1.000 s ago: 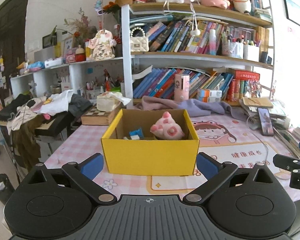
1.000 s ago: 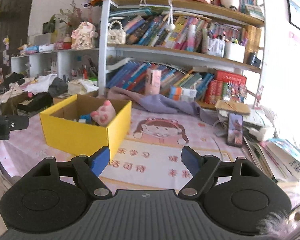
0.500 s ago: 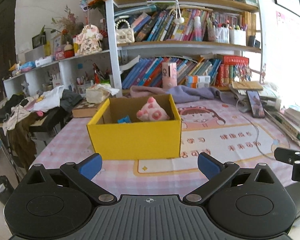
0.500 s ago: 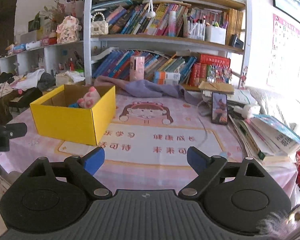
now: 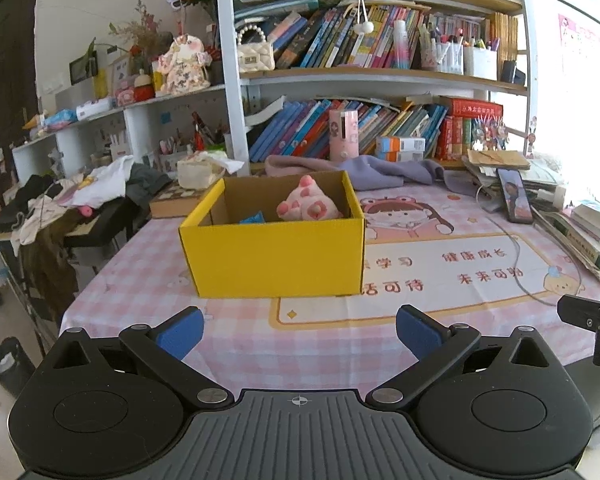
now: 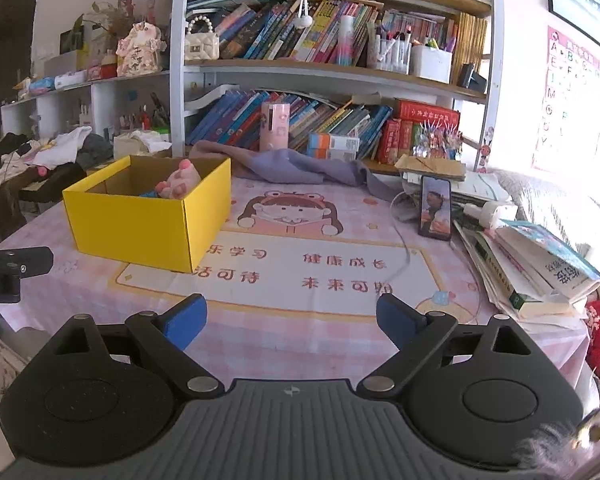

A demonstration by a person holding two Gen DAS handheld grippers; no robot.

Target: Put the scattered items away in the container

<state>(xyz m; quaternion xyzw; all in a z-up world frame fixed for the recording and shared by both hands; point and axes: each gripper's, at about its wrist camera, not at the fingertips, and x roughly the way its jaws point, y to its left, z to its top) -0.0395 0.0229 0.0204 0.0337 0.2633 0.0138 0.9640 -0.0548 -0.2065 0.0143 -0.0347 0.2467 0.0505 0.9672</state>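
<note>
A yellow cardboard box [image 5: 274, 254] [image 6: 140, 226] stands on the pink checked tablecloth. Inside it lie a pink plush paw toy [image 5: 306, 206] [image 6: 178, 184] and a small blue item [image 5: 254, 217]. My left gripper [image 5: 298, 328] hangs open and empty over the table's front edge, well short of the box. My right gripper [image 6: 290, 318] is farther right, over the printed mat, its jaws still opening with nothing between them. The box is up and to the left of it. Each view shows a bit of the other gripper at its edge.
A phone [image 6: 434, 208] leans against a pile of books [image 6: 536, 268] at the right edge, with a cable trailing over the mat. A purple cloth [image 5: 364, 166] lies behind the box. Bookshelves fill the back; clothes are heaped on a stand to the left [image 5: 72, 196].
Both grippers have drawn back from the box toward the table's front edge, so the box looks smaller and farther. The right gripper's jaws have spread wider.
</note>
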